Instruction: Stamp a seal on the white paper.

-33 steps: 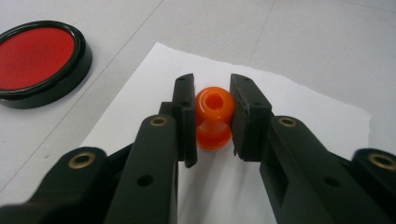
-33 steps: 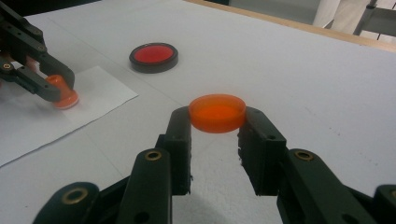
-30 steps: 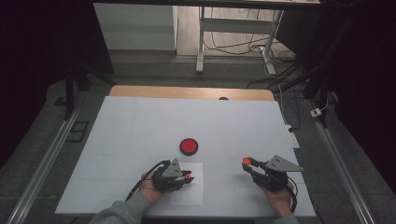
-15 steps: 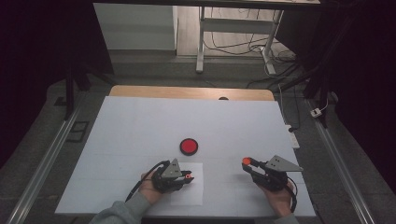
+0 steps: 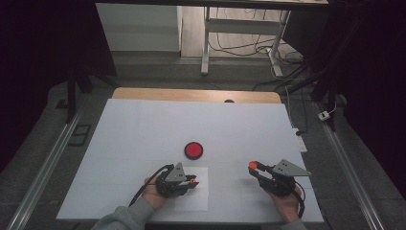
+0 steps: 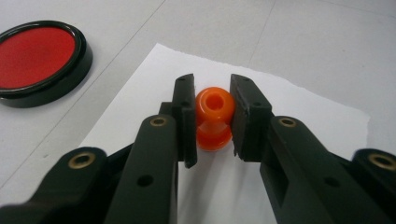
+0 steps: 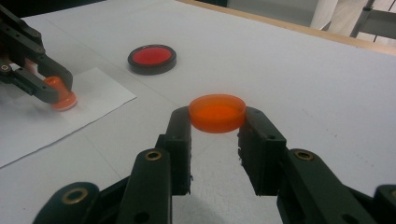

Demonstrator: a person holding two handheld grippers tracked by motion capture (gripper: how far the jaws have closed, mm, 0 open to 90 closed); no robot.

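A: High view? Where's everything?

B: Left tool (image 5: pixel 191 181) sits near the bench's (image 5: pixel 143 124) near edge, over a white paper sheet (image 5: pixel 194 200) lying flat there. Orange stamp (image 5: pixel 193 181) at its tips, on the sheet. Right tool (image 5: pixel 252 166) is further right along the same edge, well apart from the left one, with an orange cap (image 5: pixel 253 165) at its tips. Red ink pad (image 5: pixel 194 150) in a black rim sits mid-bench, just beyond the sheet's far edge.

A: Left gripper view, is the grip solid?

B: Yes. Left tool (image 6: pixel 214 116) is clamped on the stamp (image 6: pixel 214 116), both pads pressing its round knob. Stamp upright, base flat on the paper (image 6: pixel 299 112). Ink pad (image 6: pixel 37 58) at upper left, off the sheet, on bare bench (image 6: pixel 327 37).

A: Right gripper view?

B: Right tool (image 7: pixel 217 116) holds the cap (image 7: pixel 217 113), a flat orange disc pinched between the jaw tips by its rim, lying level above the bench (image 7: pixel 289 60). Far left: left tool (image 7: pixel 56 91) with the stamp (image 7: pixel 60 95) standing on the paper (image 7: pixel 93 100). Ink pad (image 7: pixel 152 59) beyond the sheet's corner, towards the far edge.
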